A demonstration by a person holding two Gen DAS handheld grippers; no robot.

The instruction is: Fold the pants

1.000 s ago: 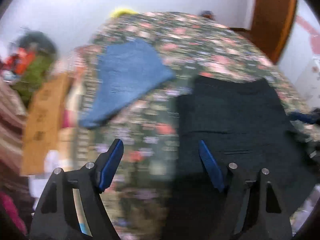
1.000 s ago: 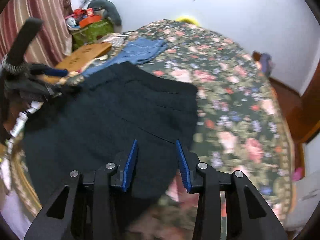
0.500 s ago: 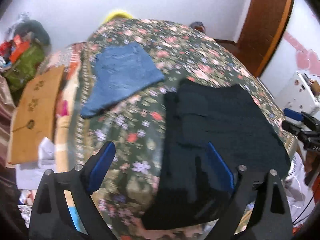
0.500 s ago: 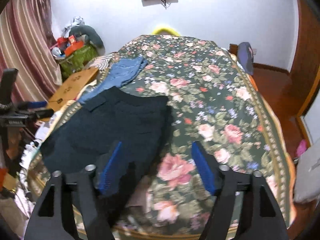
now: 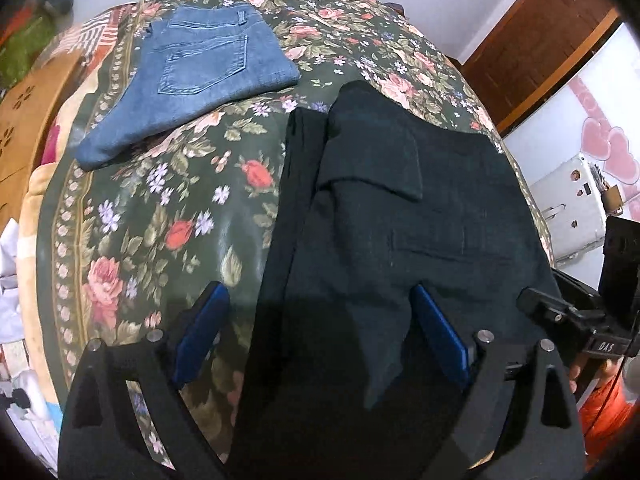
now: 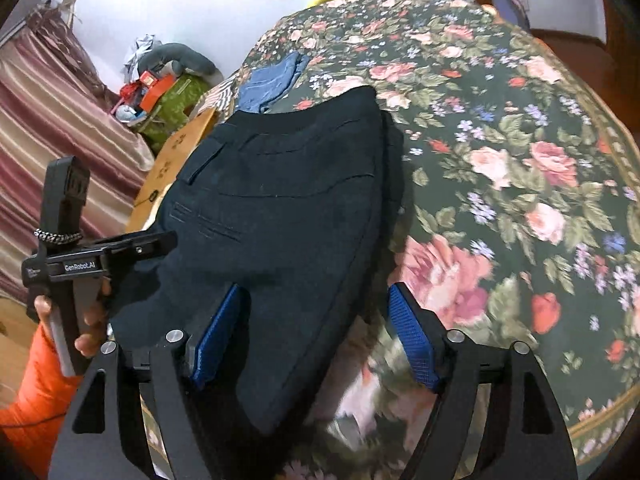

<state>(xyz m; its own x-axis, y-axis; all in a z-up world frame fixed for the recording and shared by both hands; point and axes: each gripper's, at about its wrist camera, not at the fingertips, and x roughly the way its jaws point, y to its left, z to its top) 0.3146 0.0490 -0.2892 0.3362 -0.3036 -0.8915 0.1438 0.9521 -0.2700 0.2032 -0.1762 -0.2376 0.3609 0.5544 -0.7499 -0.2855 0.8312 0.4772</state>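
Observation:
Dark pants (image 5: 400, 208) lie folded on the floral bedspread (image 5: 168, 208), near the bed's front edge. They also show in the right wrist view (image 6: 280, 208). My left gripper (image 5: 320, 332) is open and empty, hovering over the near left part of the pants. My right gripper (image 6: 316, 336) is open and empty, over the near right edge of the pants. The left gripper's body (image 6: 80, 256) shows at the left of the right wrist view, and the right gripper's body (image 5: 580, 320) at the right of the left wrist view.
Folded blue jeans (image 5: 200, 72) lie farther back on the bed, left of the dark pants. A wooden board (image 5: 24, 120) and clutter (image 6: 160, 88) stand beside the bed's left side. A white appliance (image 5: 572, 208) and a wooden door (image 5: 540, 40) are at the right.
Both grippers have moved closer and lower over the dark pants. The right gripper opened wide about half a second ago and stays open. The pants have not moved.

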